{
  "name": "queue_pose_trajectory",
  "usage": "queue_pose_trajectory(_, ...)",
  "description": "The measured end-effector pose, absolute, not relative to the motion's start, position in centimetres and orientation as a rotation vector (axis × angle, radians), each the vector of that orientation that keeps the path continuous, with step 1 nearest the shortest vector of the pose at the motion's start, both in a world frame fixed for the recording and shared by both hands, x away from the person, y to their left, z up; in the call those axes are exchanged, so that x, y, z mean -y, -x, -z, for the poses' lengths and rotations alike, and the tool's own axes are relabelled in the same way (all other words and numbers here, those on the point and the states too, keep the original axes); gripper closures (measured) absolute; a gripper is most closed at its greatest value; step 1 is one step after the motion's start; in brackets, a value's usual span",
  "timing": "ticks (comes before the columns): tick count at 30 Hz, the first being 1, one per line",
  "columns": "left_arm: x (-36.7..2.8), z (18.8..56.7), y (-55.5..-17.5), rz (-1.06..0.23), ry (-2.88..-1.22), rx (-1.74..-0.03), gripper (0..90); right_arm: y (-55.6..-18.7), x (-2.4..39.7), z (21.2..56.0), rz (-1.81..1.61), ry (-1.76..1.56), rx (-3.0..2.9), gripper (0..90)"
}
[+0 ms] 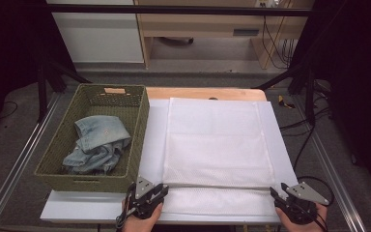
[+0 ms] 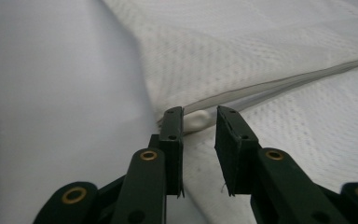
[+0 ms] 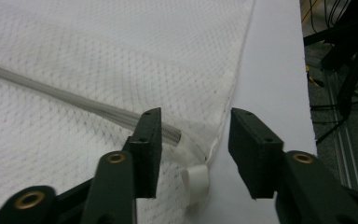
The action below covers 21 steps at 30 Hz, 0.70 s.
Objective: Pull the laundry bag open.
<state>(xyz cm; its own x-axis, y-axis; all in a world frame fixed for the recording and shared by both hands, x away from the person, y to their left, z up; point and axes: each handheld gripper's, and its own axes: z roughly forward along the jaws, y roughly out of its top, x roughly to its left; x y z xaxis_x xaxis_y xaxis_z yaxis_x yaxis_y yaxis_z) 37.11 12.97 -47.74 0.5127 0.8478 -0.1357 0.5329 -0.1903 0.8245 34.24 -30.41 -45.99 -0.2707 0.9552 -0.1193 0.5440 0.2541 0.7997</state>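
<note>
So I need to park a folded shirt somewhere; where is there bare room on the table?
Bare white sheet runs between the basket and the mesh bag, and left of the left gripper. The basket holds jeans; the near edge by the right gripper is crowded.

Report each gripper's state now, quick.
Left gripper: open, holding nothing, at the mesh bag's zipper end.
Right gripper: open, holding nothing, at the bag's corner.

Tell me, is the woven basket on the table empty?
No, the woven basket holds crumpled light-blue jeans, as the high view shows.
</note>
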Motion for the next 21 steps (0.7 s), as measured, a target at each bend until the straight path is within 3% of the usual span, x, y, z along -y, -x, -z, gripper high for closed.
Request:
queue_pose_trajectory(7, -12.2, 48.1, -38.6, -0.267, -1.883, -1.082, 68.3, -34.2, 29.0, 44.9, -0.935, -1.310, -1.901, 38.3)
queue_pose_trajectory(10, -12.0, 48.0, -39.0, -0.263, -1.885, -1.043, 64.4, -34.5, 28.0, 44.5, -0.959, -1.270, -1.910, 29.8)
queue_pose_trajectory(15, -11.5, 47.9, -39.0, -0.272, -1.920, -0.970, 53.1, -36.0, 25.7, 45.0, -0.923, -1.197, -2.035, 15.8)
queue_pose_trajectory(21, -11.7, 47.6, -39.0, -0.328, -1.893, -0.921, 32.6, -37.9, 23.4, 45.3, -0.881, -1.138, -2.148, 10.2)
